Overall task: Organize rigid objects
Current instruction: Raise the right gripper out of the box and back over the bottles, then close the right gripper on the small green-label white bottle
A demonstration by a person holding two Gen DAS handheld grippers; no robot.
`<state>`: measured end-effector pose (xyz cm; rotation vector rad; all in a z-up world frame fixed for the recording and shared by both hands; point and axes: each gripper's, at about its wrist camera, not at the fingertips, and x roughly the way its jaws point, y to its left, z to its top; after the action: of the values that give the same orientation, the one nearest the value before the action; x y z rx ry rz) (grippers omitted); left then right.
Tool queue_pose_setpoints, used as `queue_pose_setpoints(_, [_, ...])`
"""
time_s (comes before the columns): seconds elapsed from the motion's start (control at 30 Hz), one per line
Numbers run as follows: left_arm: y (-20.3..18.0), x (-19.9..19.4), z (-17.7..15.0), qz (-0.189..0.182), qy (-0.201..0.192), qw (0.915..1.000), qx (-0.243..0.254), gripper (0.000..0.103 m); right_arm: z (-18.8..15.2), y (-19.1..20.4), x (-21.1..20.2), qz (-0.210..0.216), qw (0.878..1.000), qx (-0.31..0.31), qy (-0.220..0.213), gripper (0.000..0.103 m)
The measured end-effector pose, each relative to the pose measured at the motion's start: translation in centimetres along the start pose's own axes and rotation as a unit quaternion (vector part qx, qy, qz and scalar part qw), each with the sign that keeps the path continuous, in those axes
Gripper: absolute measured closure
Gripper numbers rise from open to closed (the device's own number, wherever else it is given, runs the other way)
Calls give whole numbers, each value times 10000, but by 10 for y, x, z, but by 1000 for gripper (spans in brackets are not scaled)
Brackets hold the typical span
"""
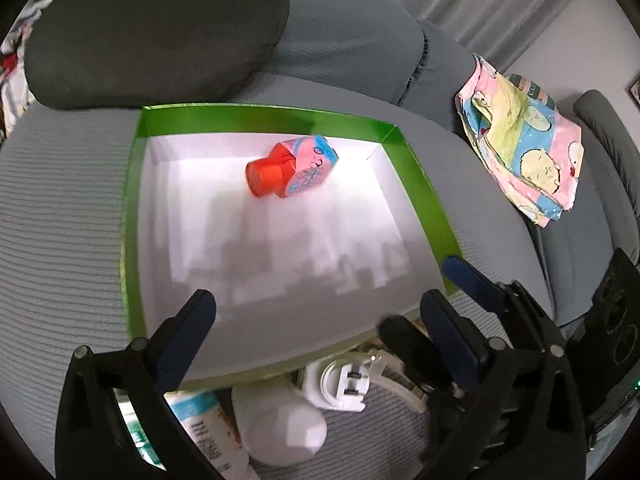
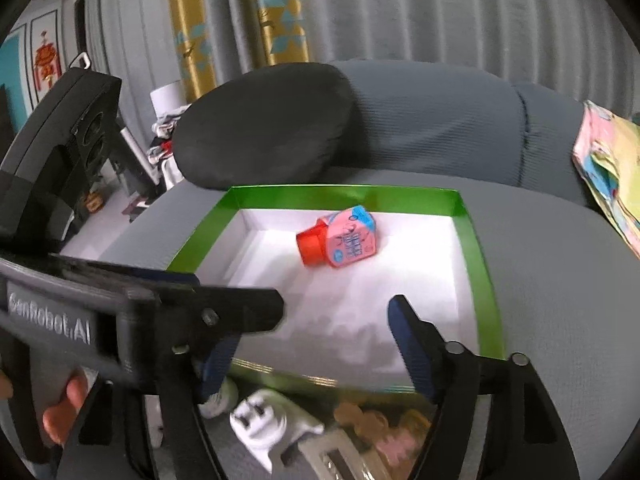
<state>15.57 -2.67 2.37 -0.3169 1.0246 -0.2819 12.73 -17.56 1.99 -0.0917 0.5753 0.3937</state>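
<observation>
Our left gripper (image 1: 320, 316) has its jaws spread wide with nothing between them, hanging over the near edge of the green-rimmed box (image 1: 420, 184). Our right gripper (image 2: 316, 344) also stands released, its jaws apart and empty above the same near edge.

The left wrist view shows what the right does not: the right gripper's two dark blue pads (image 1: 460, 276) coming in from the right at the box's near right corner, and a white bottle (image 1: 280, 428) lying on the sofa just below the box, beside a tube or pack with a teal and white label (image 1: 200, 416) whose print is too blurred to read. Both views show a white plug adapter (image 1: 344, 384) with its metal prongs up, just near of the box.

The right wrist view shows the left gripper's black body crossing from the left, printed "GenRobot.AI" (image 2: 50, 322), with fingers (image 2: 64, 412) of the hand wrapped round its handle. It also shows gold and teal curtains (image 2: 236, 20) far behind.

The pink bottle with the red cap (image 1: 294, 170) lies on its side on the white floor of the box, toward the far wall, cap pointing left. Its label carries blue patches and writing we cannot read.

The box rests on a grey sofa (image 1: 60, 220); a dark cushion (image 1: 152, 28) sits far left, a folded cartoon-print cloth (image 1: 524, 140) far right.
</observation>
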Motion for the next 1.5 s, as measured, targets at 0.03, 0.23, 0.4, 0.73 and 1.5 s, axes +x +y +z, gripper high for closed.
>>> queue_pose_setpoints(0.03, [-3, -5, -3, 74, -56, 9999, 69, 1, -4, 0, -8, 4, 10000, 0, -22, 26])
queue_pose_setpoints(0.23, [-16, -23, -19, 280, -328, 9983, 385, 1, -18, 2, -38, -74, 9999, 8, -133, 25])
queue_pose_setpoints(0.4, [-18, -38, -36, 447, -444, 9965, 543, 1, -32, 7, -61, -57, 9999, 20, -115, 25])
queue_pose_setpoints(0.73, [25, -72, -70, 1201, -428, 9914, 312, 1, -64, 28, -80, 116, 9997, -83, 207, 18])
queue_pose_setpoints(1.5, [121, -38, -103, 1204, 416, 9894, -704, 1, -96, 147, -15, 1834, 9764, -593, 970, 17])
